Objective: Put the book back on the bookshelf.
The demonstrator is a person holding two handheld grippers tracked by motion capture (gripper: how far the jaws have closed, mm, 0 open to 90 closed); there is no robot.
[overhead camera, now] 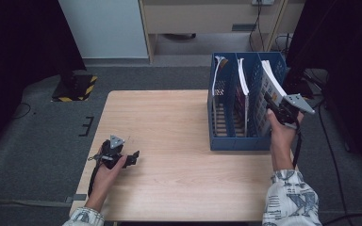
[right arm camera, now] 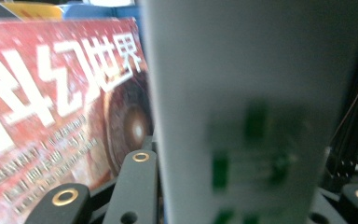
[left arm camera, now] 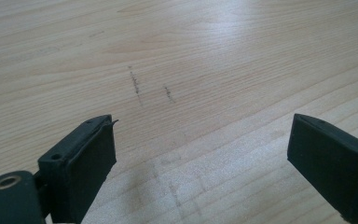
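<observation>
- Right gripper (overhead camera: pixel 272 104) up at the far right compartment of the blue file rack (overhead camera: pixel 238 141), jaws clamped on the white book (overhead camera: pixel 272 81); book's spine sits between the jaws in the right gripper view (right arm camera: pixel 256 116).
- White book tilted, top leaning left, lower part inside the rack's right slot, next to the red magazine (right arm camera: pixel 51 116) in the middle slot.
- Left gripper (overhead camera: pixel 131 159) resting on the wooden table (overhead camera: pixel 169 122), near left edge, jaws wide apart, nothing btwn them; bare wood ahead (left arm camera: pixel 191 93).
- Judged step: seating or lifting the book in the right slot – can't tell which.
- To do well: keep grip firm near the spine, move along the slot's line, no twisting vs. the divider.
- Watch the rack: light plastic, may slide or tip w/ sideways pull; straight vertical travel safer.
- Left gripper free, well apart from the rack; could brace the rack's front wall if it shifts.
</observation>
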